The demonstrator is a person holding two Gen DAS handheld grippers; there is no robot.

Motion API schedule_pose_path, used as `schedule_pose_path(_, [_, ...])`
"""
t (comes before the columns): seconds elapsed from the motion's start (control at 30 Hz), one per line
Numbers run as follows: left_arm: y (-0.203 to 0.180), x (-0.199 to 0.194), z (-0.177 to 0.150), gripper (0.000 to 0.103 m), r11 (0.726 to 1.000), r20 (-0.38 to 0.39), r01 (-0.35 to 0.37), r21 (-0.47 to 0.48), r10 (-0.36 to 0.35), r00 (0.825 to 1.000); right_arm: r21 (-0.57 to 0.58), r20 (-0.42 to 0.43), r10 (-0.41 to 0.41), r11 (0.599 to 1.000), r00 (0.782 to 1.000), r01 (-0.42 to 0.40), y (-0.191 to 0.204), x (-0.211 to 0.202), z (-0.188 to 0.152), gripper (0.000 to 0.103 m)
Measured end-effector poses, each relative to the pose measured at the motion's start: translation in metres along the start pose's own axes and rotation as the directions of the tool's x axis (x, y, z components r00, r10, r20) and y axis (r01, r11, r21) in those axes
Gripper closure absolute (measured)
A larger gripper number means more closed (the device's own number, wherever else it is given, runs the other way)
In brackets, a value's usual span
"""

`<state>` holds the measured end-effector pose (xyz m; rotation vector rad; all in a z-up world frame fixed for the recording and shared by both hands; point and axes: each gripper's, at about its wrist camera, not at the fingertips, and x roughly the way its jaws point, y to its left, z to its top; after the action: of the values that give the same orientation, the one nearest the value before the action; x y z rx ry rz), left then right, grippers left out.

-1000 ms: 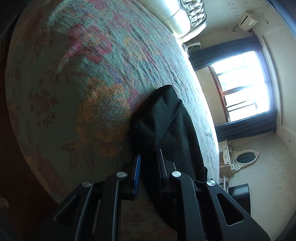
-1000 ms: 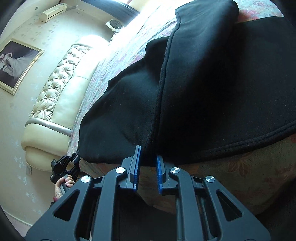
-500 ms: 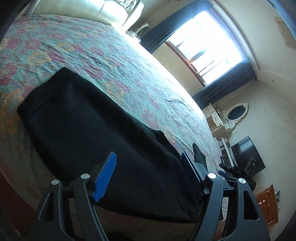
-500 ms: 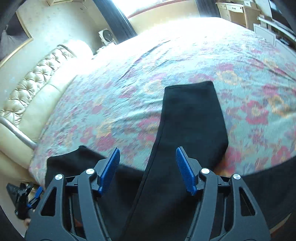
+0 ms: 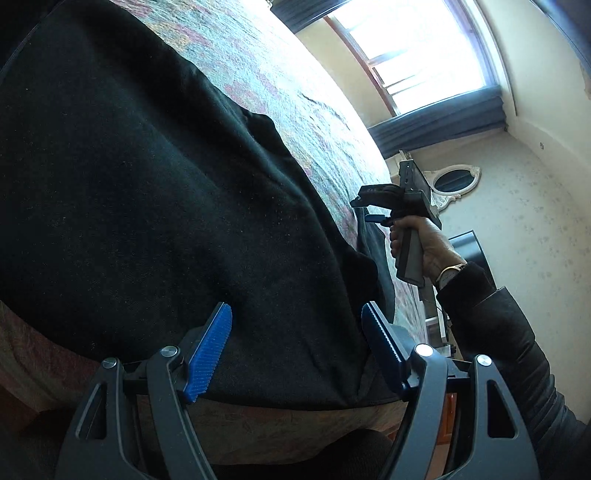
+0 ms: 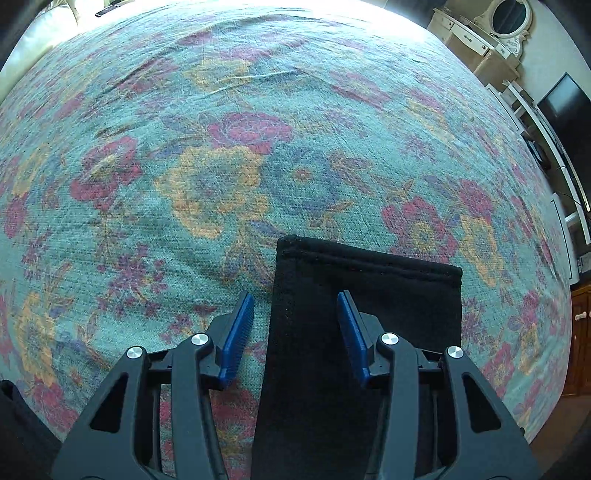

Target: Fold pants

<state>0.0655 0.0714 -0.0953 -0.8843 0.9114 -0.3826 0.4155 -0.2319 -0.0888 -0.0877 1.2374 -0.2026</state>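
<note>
Black pants (image 5: 155, 192) lie on a bed with a floral cover (image 6: 229, 155). In the left wrist view the wide black cloth fills the frame and reaches the bed's near edge. My left gripper (image 5: 295, 347) is open over that edge, holding nothing. In the right wrist view a pant leg (image 6: 365, 295) lies flat, its hemmed end pointing away. My right gripper (image 6: 295, 325) is open above the leg's left edge, holding nothing. The right gripper (image 5: 373, 210) also shows in the left wrist view, held in a hand beside the bed.
A window with dark blue curtains (image 5: 436, 122) is beyond the bed. A dresser with an oval mirror (image 6: 509, 14) and a dark TV screen (image 6: 565, 107) stand along the right wall. The bed's edge drops off close below both grippers.
A second ago both grippers were shut on the black cloth. Both opened and let it go. The left has since come in close to the cloth at the bed's edge; the right moved out over the pant leg's end.
</note>
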Motion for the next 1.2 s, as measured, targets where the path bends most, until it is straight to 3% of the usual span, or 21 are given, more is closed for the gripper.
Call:
schedule_pose_path(0.03, [0.001,-0.001,0.0,0.031,1.0,-0.001,0.001,-0.002,-0.001,1.0,0.0,0.0,0.009,1.0,1.0,-0.009,-0.002,0.0,0.001,0.058])
schedule_pose_path(0.1, [0.002,-0.003,0.0,0.031,1.0,0.002,0.004,-0.001,-0.004,1.0,-0.023,0.009,0.015,1.0,1.0,-0.014,-0.005,-0.004,-0.001,0.083])
schedule_pose_path(0.17, [0.001,-0.002,0.004,0.031,1.0,0.002,-0.002,-0.003,0.002,1.0,-0.009,0.036,0.059,0.998,0.998,-0.059,-0.016,-0.015,-0.005,0.091])
schedule_pose_path(0.3, [-0.004,-0.011,0.002,0.031,1.0,0.007,-0.007,-0.001,0.007,1.0,0.046,0.14,0.153,0.986,0.978,-0.161,-0.05,-0.054,-0.021,0.094])
schedule_pose_path(0.47, [-0.033,-0.016,-0.006,0.031,0.998,0.009,0.027,0.065,-0.027,1.0,0.096,0.293,0.237,0.957,0.926,-0.275,-0.112,-0.113,-0.065,0.095])
schedule_pose_path(0.6, [-0.057,-0.013,-0.017,0.03,0.987,0.007,0.019,0.161,-0.021,1.0,0.147,0.409,0.276,0.921,0.87,-0.361,-0.173,-0.157,-0.121,0.095])
schedule_pose_path(0.77, [-0.065,0.001,-0.025,0.03,0.975,-0.007,-0.023,0.222,0.025,1.0,0.223,0.515,0.239,0.89,0.823,-0.398,-0.242,-0.191,-0.206,0.095])
schedule_pose_path(0.87, [-0.06,0.011,-0.028,0.03,0.978,-0.039,-0.037,0.204,0.046,0.998,0.299,0.546,0.2,0.86,0.814,-0.413,-0.276,-0.19,-0.254,0.095])
schedule_pose_path(0.93, [-0.057,0.016,-0.029,0.03,0.983,-0.055,-0.037,0.181,0.047,0.997,0.356,0.52,0.214,0.826,0.827,-0.438,-0.294,-0.178,-0.261,0.095])
schedule_pose_path(0.97, [-0.056,0.018,-0.03,0.03,0.984,-0.063,-0.036,0.177,0.048,0.997,0.372,0.523,0.223,0.808,0.823,-0.456,-0.301,-0.177,-0.265,0.095])
schedule_pose_path(1.07, [-0.06,0.022,-0.033,0.03,0.981,-0.068,-0.052,0.189,0.066,0.996,0.425,0.516,0.181,0.795,0.837,-0.433,-0.315,-0.177,-0.283,0.095])
schedule_pose_path(1.2, [-0.061,0.024,-0.036,0.03,0.986,-0.09,-0.032,0.165,0.048,0.995,0.453,0.497,0.245,0.745,0.832,-0.49,-0.33,-0.158,-0.313,0.095])
